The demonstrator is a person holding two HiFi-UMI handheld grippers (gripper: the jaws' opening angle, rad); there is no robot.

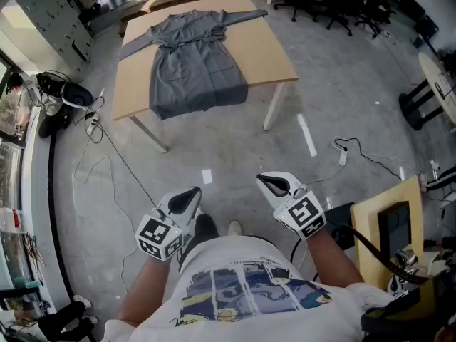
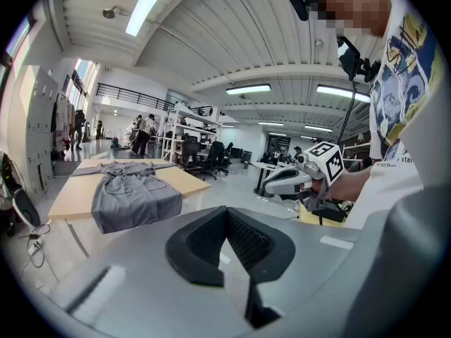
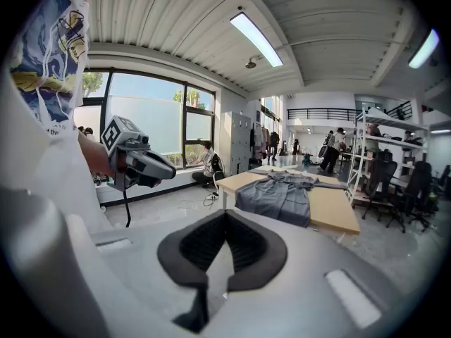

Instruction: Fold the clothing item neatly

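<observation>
A grey robe-like garment lies spread flat on a wooden table far ahead, sleeves out, its hem hanging over the near edge. It also shows as the garment in the left gripper view and the garment in the right gripper view. My left gripper and right gripper are held close to my body over the floor, well short of the table. Both are shut with nothing between the jaws. Each gripper view shows the other gripper: right gripper, left gripper.
Cables trail over the concrete floor left of the table. A white strip lies on the floor to the right. A wooden stand is at my right. Office chairs and a round table stand farther off. People stand in the background.
</observation>
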